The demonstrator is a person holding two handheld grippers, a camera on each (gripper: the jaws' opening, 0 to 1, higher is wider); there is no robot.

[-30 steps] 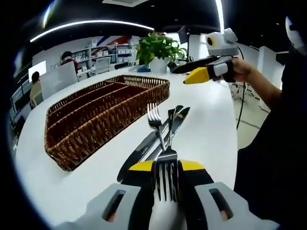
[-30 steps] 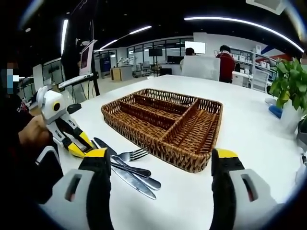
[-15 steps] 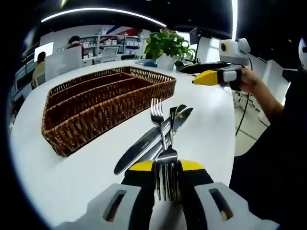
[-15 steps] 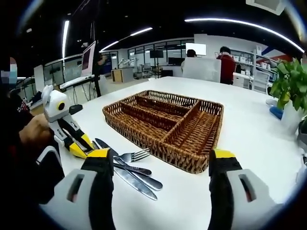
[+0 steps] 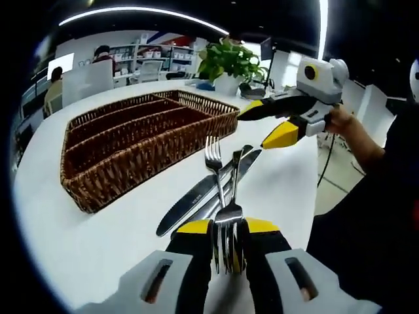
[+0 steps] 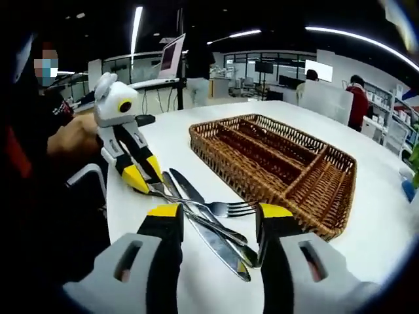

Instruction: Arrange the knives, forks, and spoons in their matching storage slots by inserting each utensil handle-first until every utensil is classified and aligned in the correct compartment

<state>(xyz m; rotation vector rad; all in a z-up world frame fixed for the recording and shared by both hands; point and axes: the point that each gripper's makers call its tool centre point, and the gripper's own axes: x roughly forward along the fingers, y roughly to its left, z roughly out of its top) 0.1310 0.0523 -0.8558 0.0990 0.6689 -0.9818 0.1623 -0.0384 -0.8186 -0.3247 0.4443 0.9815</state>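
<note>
My left gripper [image 5: 227,229] is shut on the tine end of a fork [image 5: 230,210] whose handle points away over the white table. Beside it lie a second fork [image 5: 211,154], tines far from me, and knives [image 5: 190,206]. My right gripper [image 5: 262,124] hangs open just above the far ends of this pile. In the right gripper view its own jaws [image 6: 219,216] stand open on either side of the loose fork [image 6: 239,209] and the knives [image 6: 216,245], with the left gripper [image 6: 141,176] opposite. The brown wicker tray [image 5: 150,147] [image 6: 262,186] with long compartments has nothing in it.
A potted plant [image 5: 226,62] stands past the tray's far end. The person's hands [image 5: 344,121] [image 6: 75,137] and dark clothing are close to the table's curved edge [image 5: 308,196]. People and shelves are in the background.
My right gripper has come in close over the cutlery pile and its jaws have narrowed, still open. The left gripper keeps hold of the fork in about the same place.
</note>
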